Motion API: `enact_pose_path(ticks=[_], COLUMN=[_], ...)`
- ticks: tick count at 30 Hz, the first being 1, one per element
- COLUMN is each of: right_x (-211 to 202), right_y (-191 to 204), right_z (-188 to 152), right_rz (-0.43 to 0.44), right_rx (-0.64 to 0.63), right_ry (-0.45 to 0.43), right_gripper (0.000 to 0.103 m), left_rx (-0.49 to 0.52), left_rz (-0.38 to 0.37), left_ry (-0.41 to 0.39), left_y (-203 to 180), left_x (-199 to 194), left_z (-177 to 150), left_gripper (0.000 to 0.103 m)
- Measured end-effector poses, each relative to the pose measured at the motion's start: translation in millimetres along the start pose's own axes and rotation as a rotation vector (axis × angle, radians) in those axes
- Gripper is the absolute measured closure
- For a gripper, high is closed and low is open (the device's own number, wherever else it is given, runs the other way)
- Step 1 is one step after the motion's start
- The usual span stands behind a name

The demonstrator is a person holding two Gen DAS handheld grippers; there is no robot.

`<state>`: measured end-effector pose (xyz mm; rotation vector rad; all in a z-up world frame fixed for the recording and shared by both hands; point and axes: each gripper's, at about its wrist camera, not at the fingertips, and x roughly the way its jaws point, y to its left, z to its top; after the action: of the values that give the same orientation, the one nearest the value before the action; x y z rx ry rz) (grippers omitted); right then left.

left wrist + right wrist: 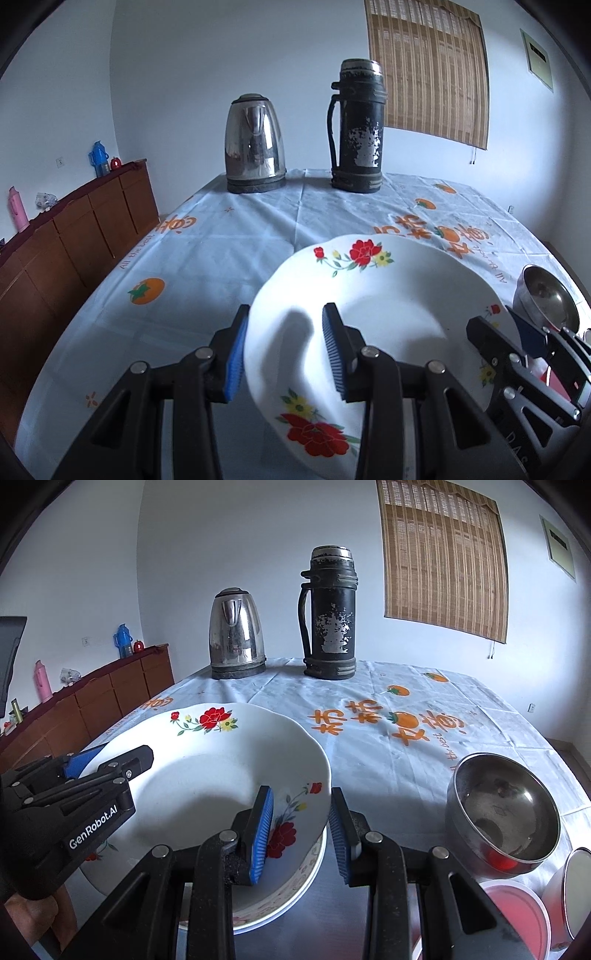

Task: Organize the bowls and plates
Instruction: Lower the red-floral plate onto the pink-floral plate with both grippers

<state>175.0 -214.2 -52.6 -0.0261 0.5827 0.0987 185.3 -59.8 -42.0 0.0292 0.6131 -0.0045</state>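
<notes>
A white deep plate (388,295) with red flowers on its rim is held up over the tablecloth between both grippers. My left gripper (286,350) is shut on its left rim, one blue pad inside the plate and one outside. My right gripper (301,830) is shut on the opposite rim of the same plate (207,768). Under the plate's near edge sits a stack of other plates (295,886) with patterned rims. Each gripper also shows in the other's view, the left gripper (110,764) at the left and the right gripper (509,332) at the right.
A steel bowl (502,812) stands to the right of the plate, with a pink bowl (517,915) near the front edge. At the table's far end stand a steel kettle (255,147) and a black thermos (356,129). A wooden cabinet (74,240) runs along the left.
</notes>
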Motion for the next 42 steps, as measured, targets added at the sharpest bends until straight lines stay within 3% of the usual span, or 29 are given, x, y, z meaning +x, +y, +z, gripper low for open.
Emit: enact_pose_path(ticks=[42], right_x=[15], right_y=[1], right_z=[-4], right_rz=[-0.052], right_rx=[-0.025], right_ry=[0.054], right_gripper=[0.07], left_rx=[0.029], left_rz=[-0.016], left_ry=[0.08], left_y=[-7], left_x=[26], left_z=[-12], left_gripper=[0.067])
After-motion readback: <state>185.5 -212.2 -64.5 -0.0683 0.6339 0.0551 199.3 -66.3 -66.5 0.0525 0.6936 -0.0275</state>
